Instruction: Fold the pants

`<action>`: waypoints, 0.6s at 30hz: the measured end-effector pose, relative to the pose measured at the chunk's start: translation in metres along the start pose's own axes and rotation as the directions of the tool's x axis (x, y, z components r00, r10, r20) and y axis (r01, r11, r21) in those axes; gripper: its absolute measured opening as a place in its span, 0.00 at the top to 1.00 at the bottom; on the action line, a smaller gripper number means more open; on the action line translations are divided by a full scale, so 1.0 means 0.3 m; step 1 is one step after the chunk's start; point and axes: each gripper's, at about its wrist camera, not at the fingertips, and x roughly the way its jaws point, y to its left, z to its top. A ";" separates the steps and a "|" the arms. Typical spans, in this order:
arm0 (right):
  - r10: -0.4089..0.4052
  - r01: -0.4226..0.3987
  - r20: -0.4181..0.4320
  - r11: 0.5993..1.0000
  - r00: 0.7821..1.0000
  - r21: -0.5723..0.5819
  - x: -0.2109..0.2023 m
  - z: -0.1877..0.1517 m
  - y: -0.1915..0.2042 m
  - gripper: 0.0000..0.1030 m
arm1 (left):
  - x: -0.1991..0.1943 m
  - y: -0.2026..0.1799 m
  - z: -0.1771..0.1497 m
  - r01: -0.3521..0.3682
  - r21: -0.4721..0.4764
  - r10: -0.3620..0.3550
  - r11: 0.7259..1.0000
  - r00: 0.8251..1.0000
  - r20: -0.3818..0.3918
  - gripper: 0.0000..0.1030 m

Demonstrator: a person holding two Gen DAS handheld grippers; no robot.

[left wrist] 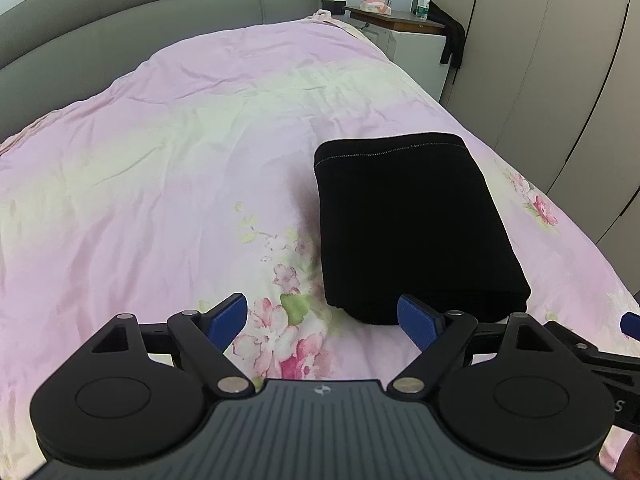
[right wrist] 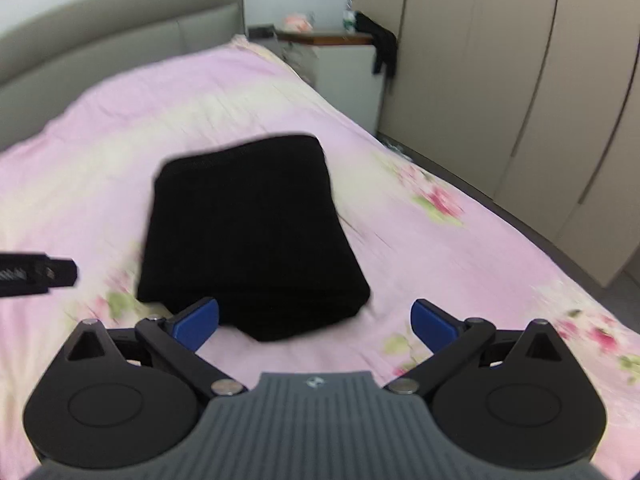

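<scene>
The black pants (left wrist: 416, 228) lie folded into a thick rectangle on the pink flowered bedspread (left wrist: 180, 168). My left gripper (left wrist: 322, 320) hovers above the bedspread just in front of the bundle's near left corner, jaws wide open with nothing between the blue pads. In the right wrist view the same bundle (right wrist: 248, 232) lies ahead of my right gripper (right wrist: 316, 322), whose jaws are also wide open and empty, near the bundle's front edge. Part of the right gripper (left wrist: 600, 344) shows at the right edge of the left wrist view. The left gripper's tip (right wrist: 44, 272) pokes in from the left.
A grey padded headboard (left wrist: 160, 12) runs along the far side of the bed. A bedside table (left wrist: 400, 20) at the far right carries a water bottle (left wrist: 423, 2), with a dark garment (left wrist: 452, 36) hanging off it. Beige wardrobe doors (right wrist: 500, 100) stand along the bed's right side.
</scene>
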 end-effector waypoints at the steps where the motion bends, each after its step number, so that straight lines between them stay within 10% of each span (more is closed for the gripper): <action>1: 0.008 -0.008 0.002 1.000 1.000 0.003 -0.005 -0.019 -0.004 0.05 | 0.002 -0.009 -0.009 0.008 0.005 -0.008 1.000 1.000 -0.006 0.03; 18: 0.035 -0.033 -0.039 0.999 0.999 0.042 -0.001 -0.075 -0.022 0.05 | 0.012 -0.087 -0.060 -0.029 0.047 0.030 0.998 0.999 -0.030 0.03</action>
